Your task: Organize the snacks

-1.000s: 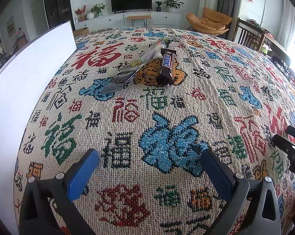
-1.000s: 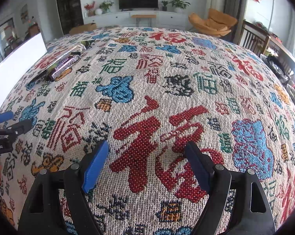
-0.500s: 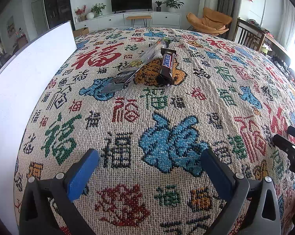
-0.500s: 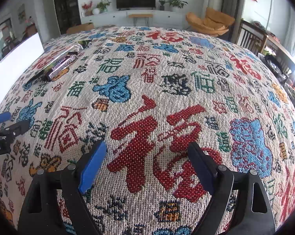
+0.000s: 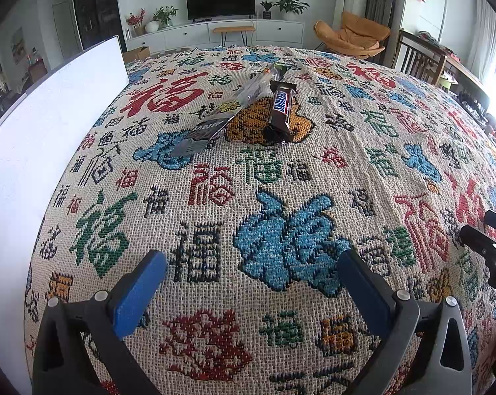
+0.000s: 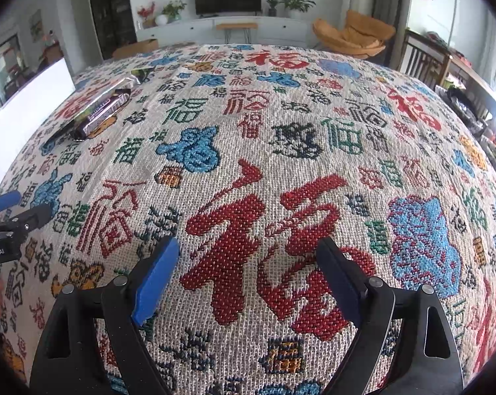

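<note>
A brown Snickers bar [image 5: 280, 110] lies on the patterned tablecloth [image 5: 280, 197], far ahead of my left gripper [image 5: 252, 273]. A long silver-grey snack wrapper [image 5: 228, 108] lies just left of it, touching or nearly so. Both snacks show at the far left in the right wrist view: the Snickers bar [image 6: 101, 115] and the wrapper [image 6: 93, 102]. My left gripper is open and empty above the cloth. My right gripper [image 6: 248, 263] is open and empty, well to the right of the snacks. Each gripper's fingers show at the edge of the other's view.
A white board or box wall [image 5: 43, 138] stands along the table's left edge. Wooden chairs [image 5: 419, 62] stand at the far right of the table. A TV cabinet [image 5: 221, 33] and an orange armchair [image 5: 353, 36] are beyond the table.
My right gripper has shifted slightly, so its view has moved a little. My left gripper and the snacks have not moved.
</note>
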The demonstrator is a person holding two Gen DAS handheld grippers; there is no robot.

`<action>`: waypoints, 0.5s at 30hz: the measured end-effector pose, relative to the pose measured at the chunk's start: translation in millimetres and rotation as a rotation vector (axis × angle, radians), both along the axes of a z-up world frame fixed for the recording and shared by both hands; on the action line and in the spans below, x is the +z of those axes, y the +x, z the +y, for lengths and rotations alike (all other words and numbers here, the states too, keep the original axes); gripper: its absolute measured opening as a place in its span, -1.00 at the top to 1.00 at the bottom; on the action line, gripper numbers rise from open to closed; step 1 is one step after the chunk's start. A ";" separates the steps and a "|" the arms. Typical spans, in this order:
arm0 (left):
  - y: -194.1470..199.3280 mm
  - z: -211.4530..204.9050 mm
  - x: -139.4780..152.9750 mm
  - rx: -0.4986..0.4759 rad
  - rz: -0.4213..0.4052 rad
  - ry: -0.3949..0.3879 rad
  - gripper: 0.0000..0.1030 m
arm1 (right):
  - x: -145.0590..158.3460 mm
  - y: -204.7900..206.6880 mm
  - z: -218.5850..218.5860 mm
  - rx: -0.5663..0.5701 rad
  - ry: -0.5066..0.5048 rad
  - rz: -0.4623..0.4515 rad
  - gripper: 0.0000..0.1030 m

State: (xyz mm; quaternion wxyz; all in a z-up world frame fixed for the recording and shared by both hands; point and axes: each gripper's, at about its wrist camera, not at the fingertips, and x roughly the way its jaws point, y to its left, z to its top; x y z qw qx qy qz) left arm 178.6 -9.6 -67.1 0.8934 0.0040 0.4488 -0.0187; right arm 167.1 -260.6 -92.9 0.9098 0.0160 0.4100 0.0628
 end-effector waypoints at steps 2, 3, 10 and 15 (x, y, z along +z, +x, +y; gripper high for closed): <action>0.3 -1.5 -0.1 0.000 0.000 0.000 -1.00 | -0.1 0.1 -0.3 0.000 0.001 0.000 -0.72; 0.3 -1.4 -0.1 0.000 0.000 0.000 -1.00 | 0.0 0.1 -0.1 0.000 0.001 0.000 -0.72; 0.3 -0.5 -0.2 0.000 -0.001 0.000 -1.00 | -0.5 0.2 -0.3 0.001 0.009 0.002 -0.73; 0.0 -0.2 -0.2 0.000 -0.001 -0.001 -1.00 | -0.6 0.3 -0.7 0.001 0.011 0.002 -0.73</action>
